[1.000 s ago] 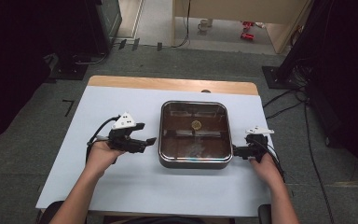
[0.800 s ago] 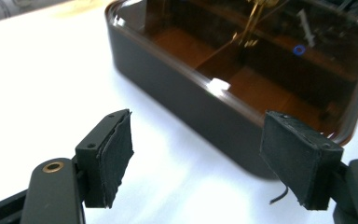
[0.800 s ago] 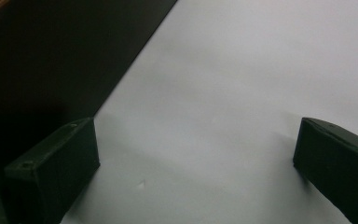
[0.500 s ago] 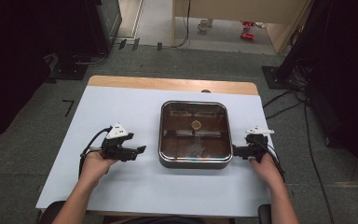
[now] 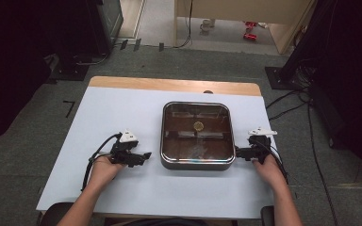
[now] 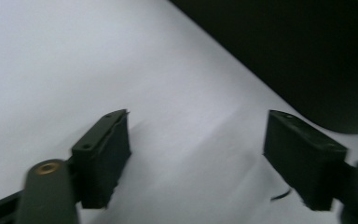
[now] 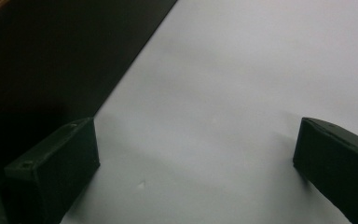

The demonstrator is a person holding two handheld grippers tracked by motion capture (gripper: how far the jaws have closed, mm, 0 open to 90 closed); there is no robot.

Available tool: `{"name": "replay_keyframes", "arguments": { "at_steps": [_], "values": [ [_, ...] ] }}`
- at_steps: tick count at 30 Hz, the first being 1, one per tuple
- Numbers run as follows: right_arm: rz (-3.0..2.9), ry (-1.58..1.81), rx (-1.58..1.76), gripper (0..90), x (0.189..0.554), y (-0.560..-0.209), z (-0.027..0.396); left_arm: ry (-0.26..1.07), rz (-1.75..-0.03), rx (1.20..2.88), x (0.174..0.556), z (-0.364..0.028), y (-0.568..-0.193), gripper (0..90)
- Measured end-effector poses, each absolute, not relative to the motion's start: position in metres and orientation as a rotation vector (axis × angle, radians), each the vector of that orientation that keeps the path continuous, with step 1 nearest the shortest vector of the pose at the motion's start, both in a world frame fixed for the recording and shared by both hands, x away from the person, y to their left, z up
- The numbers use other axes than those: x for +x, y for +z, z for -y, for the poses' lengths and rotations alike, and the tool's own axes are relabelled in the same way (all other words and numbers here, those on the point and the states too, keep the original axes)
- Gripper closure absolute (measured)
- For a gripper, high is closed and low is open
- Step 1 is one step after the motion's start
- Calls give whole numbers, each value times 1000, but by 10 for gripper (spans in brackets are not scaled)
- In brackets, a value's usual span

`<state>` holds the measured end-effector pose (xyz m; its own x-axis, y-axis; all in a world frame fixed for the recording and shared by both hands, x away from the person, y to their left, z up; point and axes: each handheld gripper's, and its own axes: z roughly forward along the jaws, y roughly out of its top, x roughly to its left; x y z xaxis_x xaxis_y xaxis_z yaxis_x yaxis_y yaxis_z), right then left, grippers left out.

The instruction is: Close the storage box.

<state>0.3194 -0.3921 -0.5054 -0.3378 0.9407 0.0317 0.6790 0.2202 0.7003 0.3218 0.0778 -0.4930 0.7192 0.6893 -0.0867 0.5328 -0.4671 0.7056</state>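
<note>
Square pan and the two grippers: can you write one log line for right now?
square pan: centre of white table | left gripper: open, empty, jaws just widened, beside pan | right gripper: open, empty, at pan's side

From where I sit this reads as a lab or recording studio, not a home. The tabletop (image 5: 122,113) is a plain wooden board covered with a white sheet, set on grey carpet flooring (image 5: 37,155) of the office kind. Black cables (image 5: 292,101) run loose across the floor at the right, towards a dark stand base (image 5: 283,77). Another stand base (image 5: 73,70) sits at the left, beside dark equipment cabinets (image 5: 106,21). Black drapes or screens (image 5: 9,61) close off both sides. Farther back I see a light wooden desk (image 5: 235,14) with a cable hanging down.
</note>
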Motion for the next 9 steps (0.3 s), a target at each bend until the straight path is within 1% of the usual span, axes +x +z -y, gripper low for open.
{"name": "replay_keyframes", "arguments": {
  "at_steps": [4,9],
  "values": [
    [-2100,886,1497,0,319,-505,392,355,-879,2200,315,-73,-497,169],
    [-2100,885,1496,0,319,-505,392,359,-889,2180,314,-74,-499,169]
  ]
}}
